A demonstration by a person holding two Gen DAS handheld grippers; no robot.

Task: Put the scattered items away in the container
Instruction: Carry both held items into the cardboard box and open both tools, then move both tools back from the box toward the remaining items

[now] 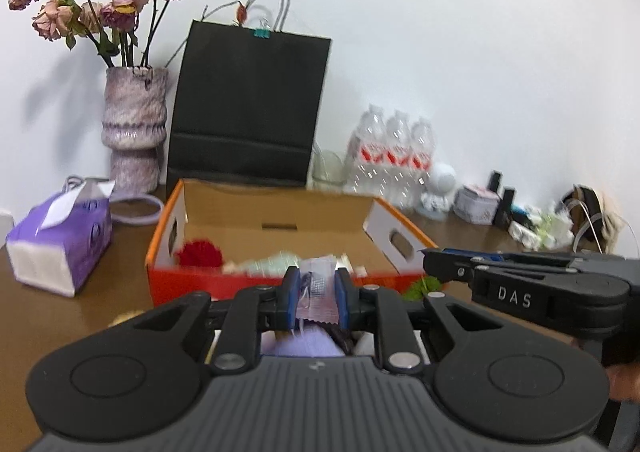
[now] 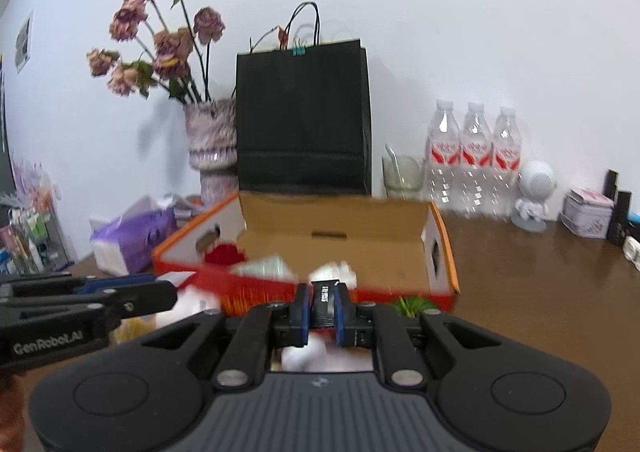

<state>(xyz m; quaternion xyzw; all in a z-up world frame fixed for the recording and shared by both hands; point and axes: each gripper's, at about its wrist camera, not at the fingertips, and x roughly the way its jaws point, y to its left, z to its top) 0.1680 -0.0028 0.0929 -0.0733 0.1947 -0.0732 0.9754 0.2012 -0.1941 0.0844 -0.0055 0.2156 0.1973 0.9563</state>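
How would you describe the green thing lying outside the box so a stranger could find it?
Start at the open orange cardboard box in front of the black paper bag. Below its front right corner, on the brown wooden table, lies a small spiky green tuft, the only green item outside the box.

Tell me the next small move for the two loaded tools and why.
Probably carry both forward over the orange box and release. The left tool is shut on a clear packet and the right tool on a small black item; both sit short of the box's near wall.
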